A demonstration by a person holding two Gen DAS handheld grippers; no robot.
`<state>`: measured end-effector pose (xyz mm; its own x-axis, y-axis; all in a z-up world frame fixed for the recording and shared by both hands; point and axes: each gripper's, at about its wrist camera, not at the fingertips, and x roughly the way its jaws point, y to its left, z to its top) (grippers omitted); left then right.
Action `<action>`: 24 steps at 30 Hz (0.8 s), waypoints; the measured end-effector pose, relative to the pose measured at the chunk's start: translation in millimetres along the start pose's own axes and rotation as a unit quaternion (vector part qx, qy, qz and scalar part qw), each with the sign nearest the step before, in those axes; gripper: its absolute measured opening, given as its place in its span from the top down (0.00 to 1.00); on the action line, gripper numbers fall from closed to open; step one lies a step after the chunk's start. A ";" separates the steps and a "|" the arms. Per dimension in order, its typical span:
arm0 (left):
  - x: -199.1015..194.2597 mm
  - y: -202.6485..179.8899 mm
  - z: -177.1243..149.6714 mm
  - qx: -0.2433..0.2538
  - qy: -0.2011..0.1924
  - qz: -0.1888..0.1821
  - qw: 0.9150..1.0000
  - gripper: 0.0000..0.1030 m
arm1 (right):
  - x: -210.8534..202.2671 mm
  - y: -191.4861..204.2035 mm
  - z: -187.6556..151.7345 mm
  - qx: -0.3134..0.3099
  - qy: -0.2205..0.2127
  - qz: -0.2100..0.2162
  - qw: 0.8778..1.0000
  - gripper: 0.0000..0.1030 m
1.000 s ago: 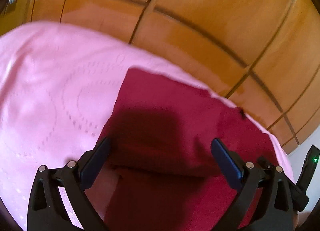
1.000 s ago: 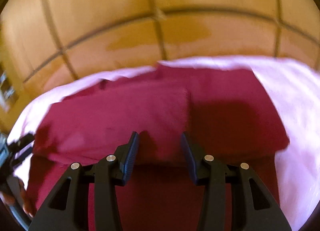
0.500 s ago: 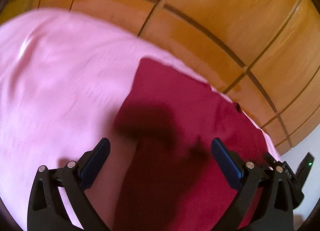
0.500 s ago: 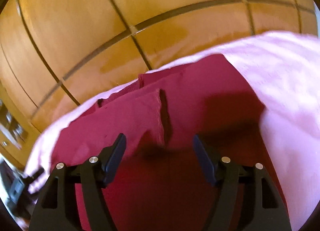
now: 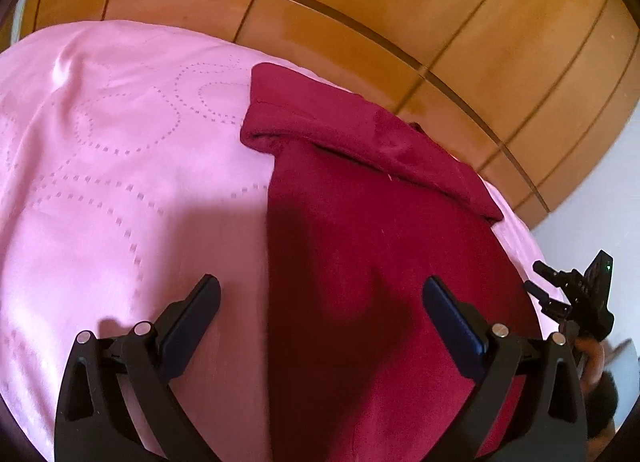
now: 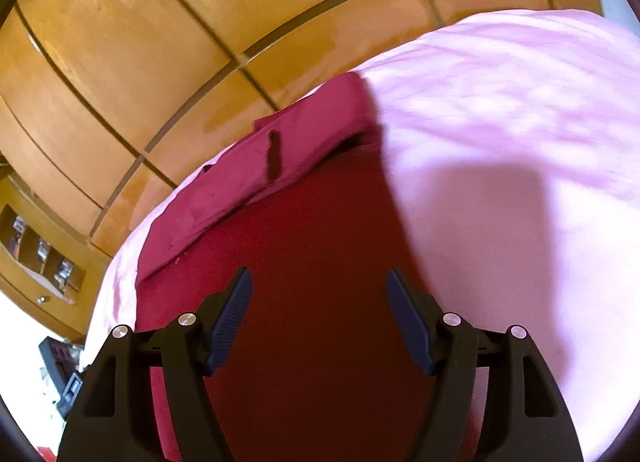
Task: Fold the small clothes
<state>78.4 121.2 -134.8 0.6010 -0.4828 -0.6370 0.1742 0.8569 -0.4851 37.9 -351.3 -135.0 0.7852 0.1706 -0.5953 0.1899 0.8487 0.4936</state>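
Observation:
A dark red garment (image 5: 360, 230) lies flat on a pink bedsheet (image 5: 112, 166), its far end folded back over itself into a thick band (image 5: 360, 142). My left gripper (image 5: 320, 294) is open and empty, raised above the garment's near left edge. In the right wrist view the same garment (image 6: 312, 238) shows with its folded band (image 6: 288, 150) at the far end. My right gripper (image 6: 318, 286) is open and empty above the garment's middle. The other gripper shows at the right edge of the left wrist view (image 5: 576, 302).
A glossy wooden wardrobe (image 5: 400, 2) stands close behind the bed; it also shows in the right wrist view (image 6: 160, 22). The pink bedsheet (image 6: 520, 142) stretches to the right of the garment. A wooden shelf unit (image 6: 40, 254) sits at far left.
Both grippers have pulled back and risen away from the garment. The right gripper has opened wider and let go of the fold, which now lies flat at the far end.

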 end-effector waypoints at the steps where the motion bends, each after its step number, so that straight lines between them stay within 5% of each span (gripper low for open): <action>1: -3.8 2.2 -2.6 -0.004 0.005 -0.014 1.000 0.02 | -10.0 -9.3 -1.0 0.004 -0.003 -0.007 1.000 0.34; 4: -12.0 7.6 -5.9 -0.018 0.025 -0.063 0.997 0.02 | -29.4 -33.9 -7.3 0.025 0.000 -0.005 1.000 0.34; 10: -21.7 13.4 -17.5 -0.045 0.074 -0.173 0.981 0.03 | -53.0 -82.3 -37.0 0.105 0.030 0.074 0.991 0.34; 14: -27.3 6.8 -30.6 -0.035 0.091 -0.203 0.974 0.03 | -59.8 -83.9 -54.2 0.097 0.040 0.113 0.988 0.34; 19: -27.0 1.7 -48.7 -0.032 0.129 -0.231 0.964 0.29 | -65.4 -81.2 -72.2 0.079 0.055 0.136 0.986 0.41; 24: -25.8 6.4 -62.0 -0.052 0.149 -0.251 0.955 0.39 | -68.2 -87.4 -83.4 0.094 0.063 0.165 0.980 0.48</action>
<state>15.6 128.0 -158.6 0.2111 -0.8714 -0.4428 0.2944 0.4886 -0.8213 -81.4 -395.4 -190.4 0.7453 0.4904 -0.4517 0.0529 0.6319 0.7732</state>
